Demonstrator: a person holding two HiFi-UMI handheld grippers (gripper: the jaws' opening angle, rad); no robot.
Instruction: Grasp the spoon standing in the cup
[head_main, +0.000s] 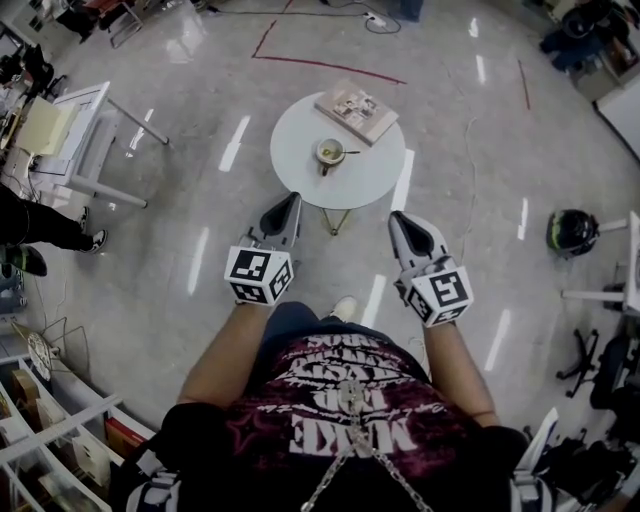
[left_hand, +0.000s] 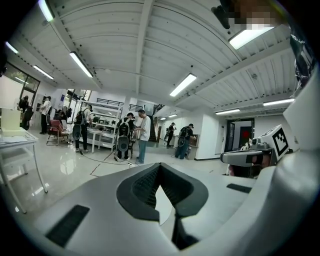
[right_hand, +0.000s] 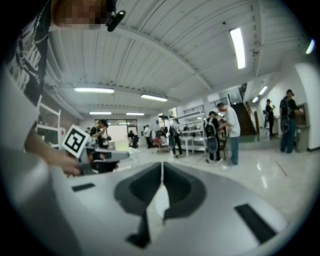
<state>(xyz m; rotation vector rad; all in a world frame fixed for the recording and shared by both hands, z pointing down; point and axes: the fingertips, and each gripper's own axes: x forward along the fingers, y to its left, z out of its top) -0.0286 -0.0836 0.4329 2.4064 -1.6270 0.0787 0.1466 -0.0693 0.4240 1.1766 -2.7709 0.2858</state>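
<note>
A small round white table (head_main: 300, 135) stands in front of me in the head view. On it sits a cup (head_main: 329, 152) with a spoon (head_main: 346, 153) in it, the handle leaning out to the right. My left gripper (head_main: 294, 198) and right gripper (head_main: 396, 217) hang in the air short of the table's near edge, one on each side, both shut with nothing in them. In the left gripper view the left gripper (left_hand: 159, 166) shows its jaws meeting at the tip; the right gripper (right_hand: 162, 163) looks the same in its own view. Neither gripper view shows the cup.
A book (head_main: 357, 111) lies at the table's far side. A white desk (head_main: 80, 130) and a person's legs (head_main: 45, 228) are at the left. A dark helmet (head_main: 572, 232) lies on the floor at the right, and shelves (head_main: 50, 420) stand at the lower left. Several people (left_hand: 142, 135) stand far off.
</note>
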